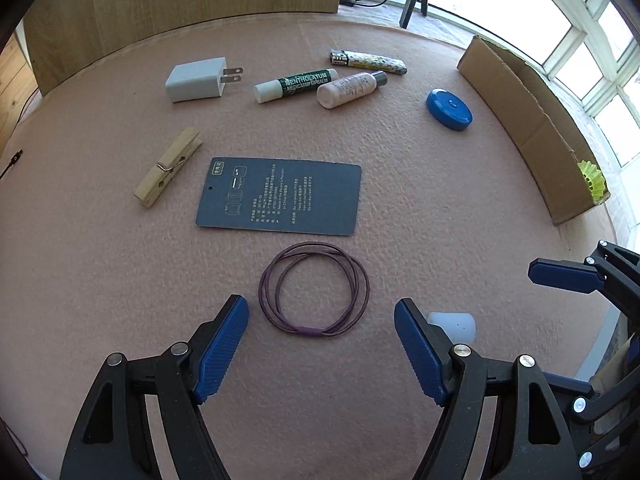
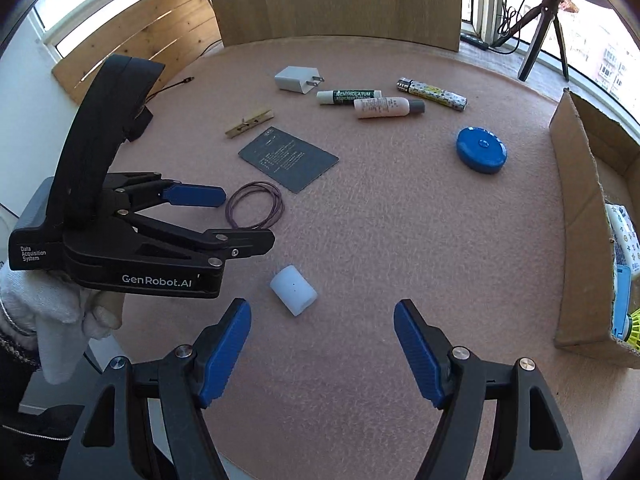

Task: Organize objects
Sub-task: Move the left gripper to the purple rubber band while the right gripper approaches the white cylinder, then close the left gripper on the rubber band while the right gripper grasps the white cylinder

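Left wrist view: left gripper [image 1: 321,344] jaws wide apart, empty, hair tie [image 1: 314,290] just ahead, near desk's front edge. Right gripper [image 2: 322,346] also spread, empty; white cap [image 2: 293,290] just ahead; cardboard box [image 2: 576,216] at right edge.

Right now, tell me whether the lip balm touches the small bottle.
Touching. The left wrist view shows the lip balm's green end pressed against the small bottle, no mat between.

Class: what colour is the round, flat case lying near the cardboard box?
Blue case; clearest in the right wrist view.
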Tool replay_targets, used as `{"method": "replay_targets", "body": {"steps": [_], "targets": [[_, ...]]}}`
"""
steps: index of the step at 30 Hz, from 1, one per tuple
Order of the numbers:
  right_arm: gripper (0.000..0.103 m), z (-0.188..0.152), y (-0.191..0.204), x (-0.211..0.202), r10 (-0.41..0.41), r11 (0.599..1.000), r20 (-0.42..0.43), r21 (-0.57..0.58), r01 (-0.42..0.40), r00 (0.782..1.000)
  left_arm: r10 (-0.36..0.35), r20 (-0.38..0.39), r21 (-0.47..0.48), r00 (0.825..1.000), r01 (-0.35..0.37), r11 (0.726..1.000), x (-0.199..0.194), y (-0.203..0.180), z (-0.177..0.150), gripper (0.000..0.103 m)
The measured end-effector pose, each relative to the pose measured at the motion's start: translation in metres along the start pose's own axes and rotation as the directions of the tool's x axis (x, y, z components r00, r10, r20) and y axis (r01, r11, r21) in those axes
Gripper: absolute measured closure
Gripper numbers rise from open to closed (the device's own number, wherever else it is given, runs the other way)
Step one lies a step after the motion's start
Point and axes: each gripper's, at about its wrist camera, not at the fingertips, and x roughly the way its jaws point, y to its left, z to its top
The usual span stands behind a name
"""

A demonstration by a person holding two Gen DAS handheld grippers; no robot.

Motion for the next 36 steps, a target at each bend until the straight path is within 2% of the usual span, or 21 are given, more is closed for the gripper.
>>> {"method": "replay_targets", "body": {"steps": [5, 10, 14, 18, 20, 22, 24, 28, 36], "targets": [[0.033, 0.005, 0.009, 0.013, -0.014, 0.999, -0.023, -0.036, 0.013, 1.000, 0.033, 0.009, 0.025, 0.999, -0.033, 0.999, 0.003, -0.001, 0.003, 0.027], [0.038, 0.010, 0.016, 0.023, -0.032, 0.998, -0.045, -0.057, 0.029, 0.998, 0.079, 0.030, 0.065, 0.996, -0.081, 0.995, 0.004, -0.003, 0.003, 0.042], [0.045, 0.012, 0.021, 0.033, -0.050, 0.996, -0.068, -0.077, 0.045, 0.996, 0.075, 0.050, 0.080, 0.996, -0.079, 0.994, 0.001, 0.000, 0.003, 0.058], [0.054, 0.013, 0.029, 0.039, -0.085, 0.989, -0.067, -0.125, 0.077, 0.994, 0.060, 0.056, 0.074, 0.997, -0.064, 0.995, 0.000, 0.000, 0.005, 0.077], [0.063, 0.014, 0.032, 0.040, -0.101, 0.985, -0.061, -0.144, 0.091, 0.993, 0.046, 0.056, 0.061, 0.997, -0.049, 0.997, 0.001, 0.000, 0.006, 0.083], [0.076, 0.016, 0.033, 0.040, -0.102, 0.984, -0.055, -0.154, 0.092, 0.993, 0.029, 0.056, 0.044, 0.998, -0.032, 0.999, 0.000, 0.002, 0.006, 0.092], [0.083, 0.017, 0.033, 0.040, -0.085, 0.985, -0.056, -0.157, 0.075, 0.995, -0.003, 0.049, 0.024, 0.999, 0.002, 1.000, 0.000, 0.004, 0.006, 0.097], [0.087, 0.016, 0.032, 0.039, -0.071, 0.986, -0.050, -0.153, 0.063, 0.996, -0.068, 0.039, -0.020, 0.997, 0.068, 0.997, -0.001, 0.010, 0.003, 0.099], [0.090, 0.011, 0.013, 0.021, -0.020, 0.997, -0.022, -0.080, 0.019, 1.000, -0.119, 0.078, -0.056, 0.990, 0.124, 0.991, -0.023, 0.012, 0.001, 0.100]]}}
